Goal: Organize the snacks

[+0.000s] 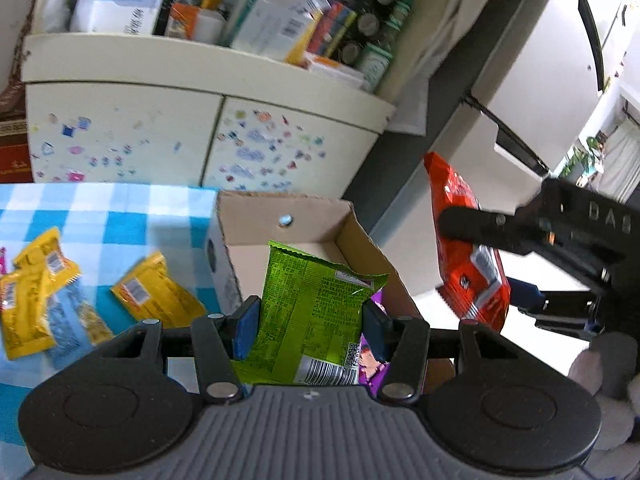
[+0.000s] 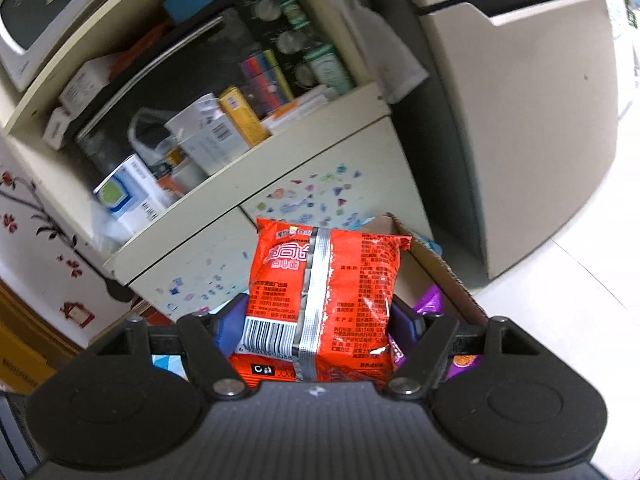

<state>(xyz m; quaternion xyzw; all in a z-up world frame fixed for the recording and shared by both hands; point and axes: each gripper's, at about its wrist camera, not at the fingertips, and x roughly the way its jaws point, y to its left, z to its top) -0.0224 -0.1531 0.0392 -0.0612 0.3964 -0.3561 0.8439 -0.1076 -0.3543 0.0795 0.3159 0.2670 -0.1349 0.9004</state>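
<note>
My left gripper (image 1: pixel 310 326) is shut on a green snack packet (image 1: pixel 316 304) and holds it upright above the open cardboard box (image 1: pixel 280 216). My right gripper (image 2: pixel 316 320) is shut on an orange-red snack packet (image 2: pixel 324 292), held in the air to the right of the box; the packet also shows in the left wrist view (image 1: pixel 468 248). A purple packet (image 2: pixel 430 300) lies inside the box (image 2: pixel 436 264). Yellow packets (image 1: pixel 156 294) and a light blue packet (image 1: pixel 76 320) lie on the blue checked tablecloth (image 1: pixel 120 216) left of the box.
A cream cabinet (image 1: pixel 200 92) with stickered doors stands behind the table, its shelf crowded with boxes and bottles. A large beige appliance (image 2: pixel 520 120) stands to the right on a pale tiled floor.
</note>
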